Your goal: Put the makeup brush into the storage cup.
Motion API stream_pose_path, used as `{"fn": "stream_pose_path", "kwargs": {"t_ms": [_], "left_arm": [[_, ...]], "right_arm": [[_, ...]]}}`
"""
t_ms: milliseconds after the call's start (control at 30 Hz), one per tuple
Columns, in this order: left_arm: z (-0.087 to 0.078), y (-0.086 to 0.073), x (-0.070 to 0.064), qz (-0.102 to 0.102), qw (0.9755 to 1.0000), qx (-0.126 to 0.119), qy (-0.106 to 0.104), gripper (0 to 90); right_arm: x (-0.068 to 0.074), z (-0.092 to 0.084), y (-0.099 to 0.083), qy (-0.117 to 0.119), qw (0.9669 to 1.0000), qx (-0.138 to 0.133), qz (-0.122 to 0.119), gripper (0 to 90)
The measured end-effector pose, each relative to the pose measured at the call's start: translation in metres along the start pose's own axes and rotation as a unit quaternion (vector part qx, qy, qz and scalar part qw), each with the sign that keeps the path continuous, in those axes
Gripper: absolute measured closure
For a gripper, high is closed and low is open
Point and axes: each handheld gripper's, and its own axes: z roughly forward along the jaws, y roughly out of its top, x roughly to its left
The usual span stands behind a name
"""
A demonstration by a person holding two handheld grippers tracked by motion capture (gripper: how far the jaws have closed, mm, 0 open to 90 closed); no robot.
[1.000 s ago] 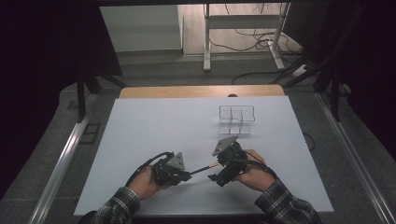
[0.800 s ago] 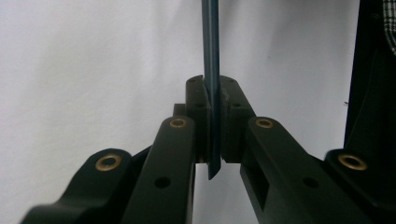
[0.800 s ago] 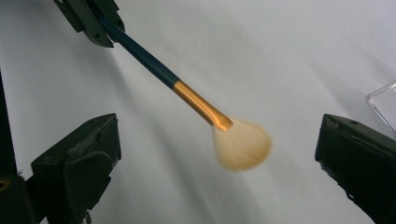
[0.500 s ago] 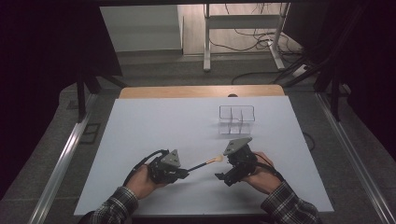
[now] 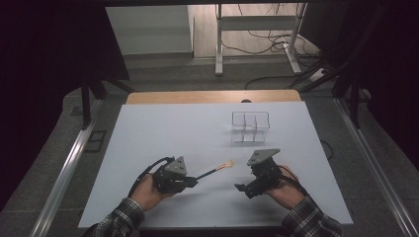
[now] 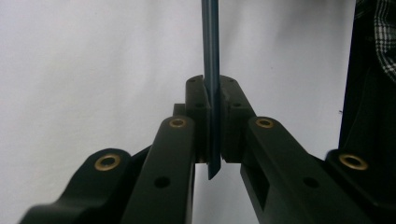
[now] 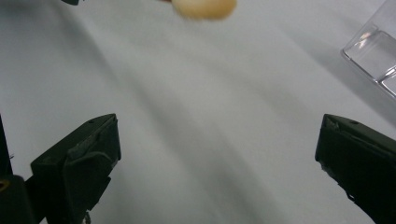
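My left gripper (image 5: 192, 181) is shut on the dark blue handle of a thin brush-like stick (image 5: 210, 172). The stick points to the right and slightly away, ending in a pale tan tip (image 5: 228, 163) just above the table. In the left gripper view the pads (image 6: 200, 105) of my left gripper (image 6: 213, 100) clamp the handle (image 6: 210, 46) upright between them. My right gripper (image 5: 245, 189) is held low over the table, right of the tip and apart from it. Its jaws stand wide open on nothing (image 7: 219, 154), with the blurred tan tip (image 7: 203, 7) ahead.
A clear plastic box (image 5: 251, 113) with dividers stands on the white table (image 5: 163, 133) beyond the right gripper; its corner (image 7: 373, 51) shows in the right gripper view. A wooden strip edges the table's far side. Dark floor, rails and cables surround the table.
My right gripper has drawn away to the right from the stick's tip, which it was close to before. The left gripper and the stick have stayed in place.
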Motion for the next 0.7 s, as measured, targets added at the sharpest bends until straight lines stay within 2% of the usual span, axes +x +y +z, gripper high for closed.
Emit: {"fn": "stream_pose_path", "kwargs": {"t_ms": [167, 200, 500, 700], "left_arm": [[-0.0041, -0.0018, 0.0001, -0.012, 0.9998, -0.016, 0.001, 84.7], [-0.0035, -0.0025, -0.0009, -0.024, 0.9993, -0.029, -0.001, 84.8], [-0.0054, -0.0054, 0.002, -0.035, 0.998, -0.05, -0.016, 84.7], [-0.0063, -0.0063, 0.0028, -0.043, 0.9964, -0.069, -0.025, 84.7]], "right_arm": [[-0.0019, -0.0019, -0.0049, 0.001, 0.9999, -0.01, 0.01, 0.0], [-0.0021, -0.0025, -0.0057, 0.0, 0.9999, -0.011, 0.013, 0.0], [-0.0028, -0.0026, -0.0084, 0.006, 0.9993, -0.024, 0.028, 0.0], [-0.0028, -0.0032, -0.006, 0.016, 0.9977, -0.052, 0.04, 0.0]]}}
